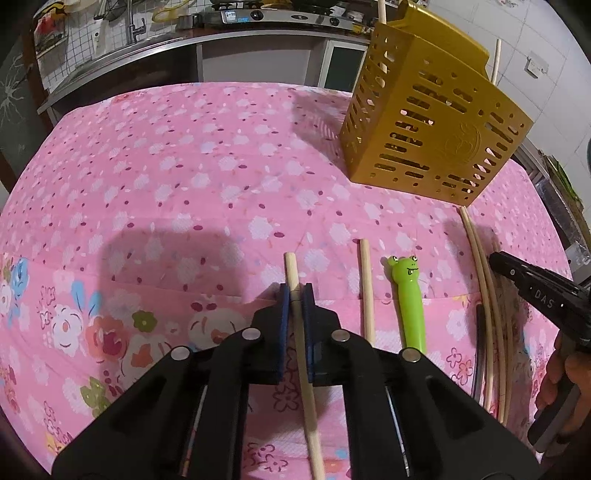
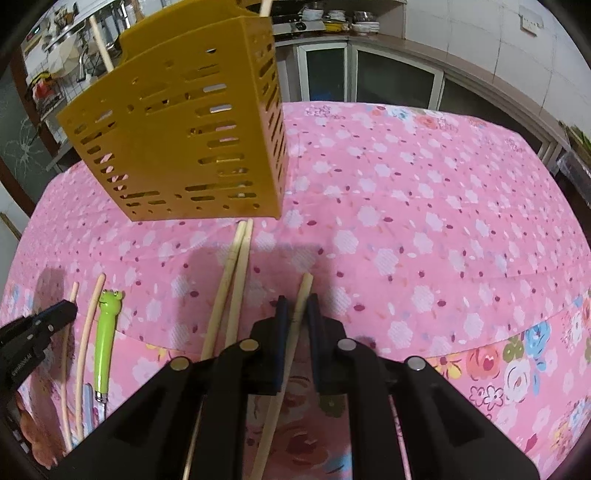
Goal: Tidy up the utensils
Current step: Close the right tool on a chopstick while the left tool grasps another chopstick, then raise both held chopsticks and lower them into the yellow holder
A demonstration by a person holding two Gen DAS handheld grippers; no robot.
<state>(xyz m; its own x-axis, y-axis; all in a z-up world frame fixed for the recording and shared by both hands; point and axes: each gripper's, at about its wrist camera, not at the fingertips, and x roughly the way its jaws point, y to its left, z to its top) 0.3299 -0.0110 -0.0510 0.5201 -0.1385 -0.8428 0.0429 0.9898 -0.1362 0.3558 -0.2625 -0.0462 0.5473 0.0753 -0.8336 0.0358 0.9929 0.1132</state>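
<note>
My left gripper is shut on a wooden chopstick that runs between its blue pads. My right gripper has its jaws around another chopstick, with a small gap on the right side. A yellow slotted utensil holder stands ahead with two chopsticks sticking out of its top; it also shows in the right wrist view. On the cloth lie a loose chopstick, a green frog-handled utensil and a pair of chopsticks.
The table is covered with a pink flowered cloth. A kitchen counter with a stove and a sink runs behind the table. The right gripper's black finger shows at the right of the left wrist view.
</note>
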